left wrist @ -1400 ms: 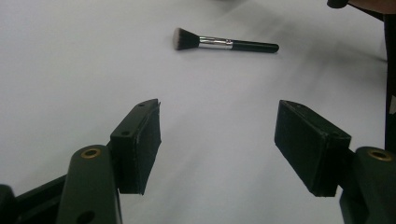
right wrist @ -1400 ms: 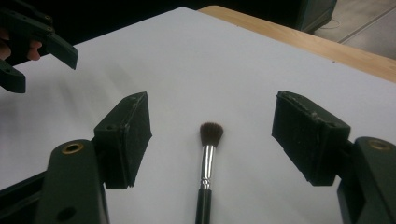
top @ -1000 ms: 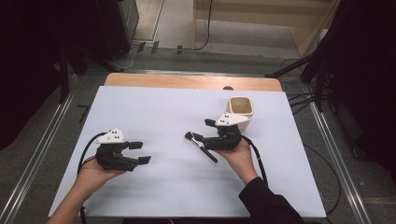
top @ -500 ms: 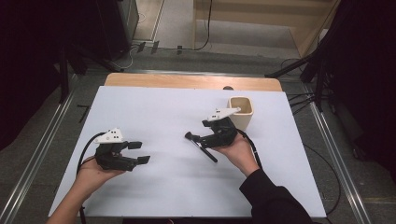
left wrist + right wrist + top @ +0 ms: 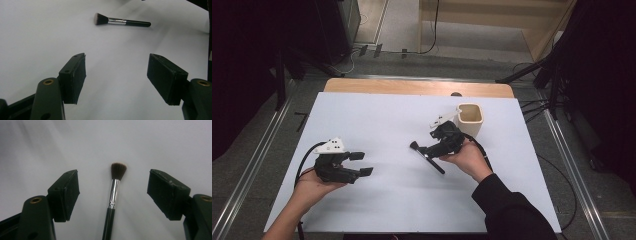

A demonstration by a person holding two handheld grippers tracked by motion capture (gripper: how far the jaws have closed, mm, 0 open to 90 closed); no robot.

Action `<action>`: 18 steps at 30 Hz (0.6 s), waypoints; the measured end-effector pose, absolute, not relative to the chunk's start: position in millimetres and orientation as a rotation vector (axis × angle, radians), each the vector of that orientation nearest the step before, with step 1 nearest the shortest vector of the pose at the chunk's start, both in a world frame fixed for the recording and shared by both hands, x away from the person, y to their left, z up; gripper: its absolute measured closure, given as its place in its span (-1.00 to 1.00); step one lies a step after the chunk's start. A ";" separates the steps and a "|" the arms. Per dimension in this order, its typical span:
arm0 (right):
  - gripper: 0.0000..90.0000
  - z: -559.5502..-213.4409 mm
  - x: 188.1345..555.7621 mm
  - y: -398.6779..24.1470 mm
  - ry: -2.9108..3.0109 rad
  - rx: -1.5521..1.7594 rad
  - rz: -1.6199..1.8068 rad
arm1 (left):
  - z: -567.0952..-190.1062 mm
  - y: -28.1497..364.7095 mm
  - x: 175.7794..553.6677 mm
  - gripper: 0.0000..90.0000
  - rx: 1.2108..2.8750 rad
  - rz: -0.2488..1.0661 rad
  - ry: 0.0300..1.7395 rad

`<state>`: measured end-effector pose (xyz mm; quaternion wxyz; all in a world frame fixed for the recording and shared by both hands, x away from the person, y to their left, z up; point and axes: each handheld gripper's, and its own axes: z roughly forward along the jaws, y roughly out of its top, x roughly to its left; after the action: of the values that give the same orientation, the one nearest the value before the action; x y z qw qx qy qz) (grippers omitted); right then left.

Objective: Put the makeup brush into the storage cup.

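Observation:
A black makeup brush (image 5: pixel 427 157) with a silver ferrule and dark bristles lies flat on the white table (image 5: pixel 392 210). My right gripper (image 5: pixel 424 148) hovers over it, open, jaws on either side of the brush (image 5: pixel 113 195), bristle end pointing away; nothing touches the brush. My left gripper (image 5: pixel 362 164) is held at the left of the table, open and empty, aimed toward the brush (image 5: pixel 122 21), which lies well beyond its jaws. A cream square cup (image 5: pixel 470 119) stands upright just behind the right gripper.
The white sheet ends at a wooden strip (image 5: pixel 412 87) along the far edge. Grey floor, metal rails (image 5: pixel 257 165) and cables surround the table. Bare table surface lies between the two grippers and toward the near edge.
My right gripper has shifted slightly left and away from the cup, settling over the brush. The left gripper has stayed still.

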<state>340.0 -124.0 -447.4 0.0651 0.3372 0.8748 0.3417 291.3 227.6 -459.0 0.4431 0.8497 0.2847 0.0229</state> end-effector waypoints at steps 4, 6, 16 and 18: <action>-0.41 -446.5 343.5 -119.7 2.686 1.018 0.953 | -459.4 227.5 291.4 -0.29 2.108 0.059 0.706; -0.41 -446.7 344.7 -118.0 2.708 1.026 0.917 | -459.3 227.6 291.4 -0.29 2.108 0.058 0.705; -0.39 -446.0 347.4 -112.3 2.791 1.024 0.756 | -459.8 227.0 291.4 -0.29 2.116 0.057 0.705; -0.36 -446.2 348.2 -111.5 2.808 1.025 0.719 | -459.8 226.7 291.3 -0.28 2.117 0.056 0.704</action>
<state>348.2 -111.5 -446.2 0.0337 0.3332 0.9128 0.2337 291.3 226.7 -459.8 0.4394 0.8521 0.2836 0.0227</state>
